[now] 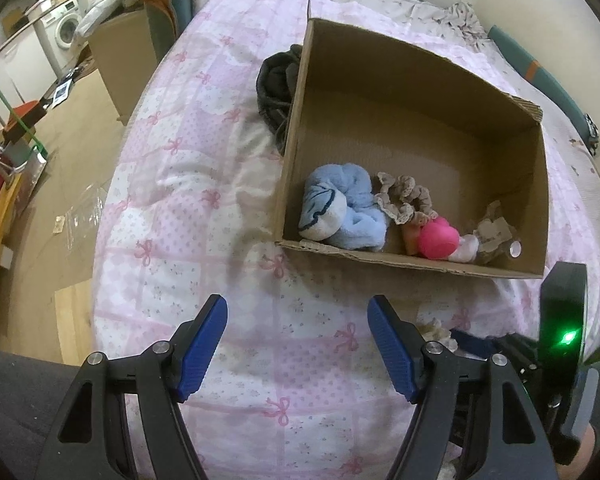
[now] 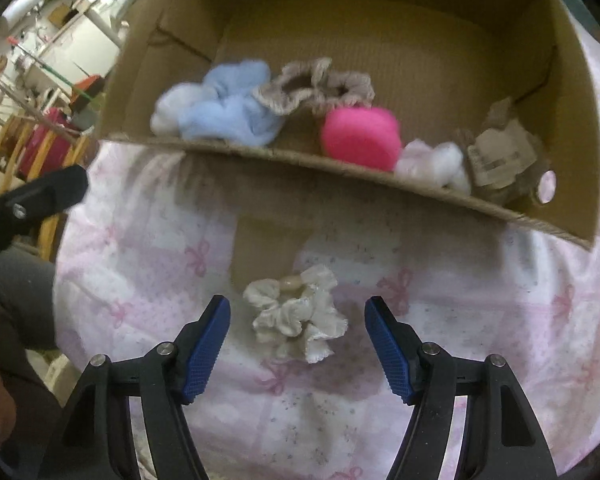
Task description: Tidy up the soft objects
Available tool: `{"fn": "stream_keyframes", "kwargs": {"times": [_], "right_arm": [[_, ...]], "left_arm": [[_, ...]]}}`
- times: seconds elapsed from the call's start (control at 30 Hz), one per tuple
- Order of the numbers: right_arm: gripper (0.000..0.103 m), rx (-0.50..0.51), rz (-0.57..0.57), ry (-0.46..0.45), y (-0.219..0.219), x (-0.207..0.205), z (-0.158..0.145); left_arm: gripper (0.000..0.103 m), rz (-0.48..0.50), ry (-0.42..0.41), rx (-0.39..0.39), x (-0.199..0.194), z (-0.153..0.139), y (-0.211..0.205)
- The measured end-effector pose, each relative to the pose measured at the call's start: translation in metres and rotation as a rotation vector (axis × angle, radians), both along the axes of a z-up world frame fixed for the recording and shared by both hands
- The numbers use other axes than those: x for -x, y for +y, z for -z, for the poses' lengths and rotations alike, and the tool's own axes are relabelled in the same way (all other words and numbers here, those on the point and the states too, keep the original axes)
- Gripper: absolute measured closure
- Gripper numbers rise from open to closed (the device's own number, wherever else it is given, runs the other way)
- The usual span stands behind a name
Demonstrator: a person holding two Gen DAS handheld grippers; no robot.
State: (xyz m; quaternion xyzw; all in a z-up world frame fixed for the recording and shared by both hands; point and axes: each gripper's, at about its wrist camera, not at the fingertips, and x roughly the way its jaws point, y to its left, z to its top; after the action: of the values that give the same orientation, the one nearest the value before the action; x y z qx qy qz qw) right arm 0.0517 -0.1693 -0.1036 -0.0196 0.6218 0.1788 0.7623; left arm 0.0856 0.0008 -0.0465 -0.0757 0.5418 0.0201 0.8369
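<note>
Right wrist view blurs the cardboard box behind the white scrunchie.

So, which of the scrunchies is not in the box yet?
The white scrunchie. It lies on the pink bedcover between the open right gripper fingers, while the beige scrunchie is inside the cardboard box.

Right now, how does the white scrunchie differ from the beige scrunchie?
The white scrunchie lies on the bedspread outside the box; the beige scrunchie lies inside it, against the blue sock. The white one is shiny and bunched tight; the beige one is matte with a lacy edge and stretched longer. The white one sits between the open fingers of the right gripper; the beige one is away from them. Both are ruffled fabric hair ties.
</note>
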Motion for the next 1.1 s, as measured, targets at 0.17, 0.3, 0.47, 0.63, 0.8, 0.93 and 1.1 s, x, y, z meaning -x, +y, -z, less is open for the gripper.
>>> {"fn": "stream_keyframes", "kwargs": {"times": [0.17,0.3,0.47,0.63,0.8,0.93,1.1], "right_arm": [[0.063,0.008,-0.023,0.040,0.003,-0.001,0.011],[0.089,-0.001,-0.029,0.032,0.001,0.000,0.009],[0.089,-0.043,0.001,-0.012,-0.018,0.007,-0.013],[0.089,-0.101,0.108,-0.074,-0.056,0.014,-0.041],[0.089,-0.135,0.199,-0.097,-0.085,0.019,-0.050],[0.089,-0.133,0.240,-0.082,-0.096,0.019,-0.046],[0.089,-0.142,0.249,-0.075,-0.093,0.016,-0.044]], "left_arm": [[0.033,0.006,0.030,0.012,-0.003,0.010,-0.004],[0.033,0.015,0.046,0.027,-0.006,0.017,-0.008],[0.033,0.060,0.074,0.063,-0.010,0.031,-0.026],[0.035,0.124,0.138,0.118,-0.017,0.052,-0.054],[0.040,0.149,0.172,0.169,-0.026,0.068,-0.073],[0.061,0.167,0.213,0.166,-0.034,0.087,-0.083],[0.091,0.143,0.237,0.182,-0.037,0.094,-0.080]]}}
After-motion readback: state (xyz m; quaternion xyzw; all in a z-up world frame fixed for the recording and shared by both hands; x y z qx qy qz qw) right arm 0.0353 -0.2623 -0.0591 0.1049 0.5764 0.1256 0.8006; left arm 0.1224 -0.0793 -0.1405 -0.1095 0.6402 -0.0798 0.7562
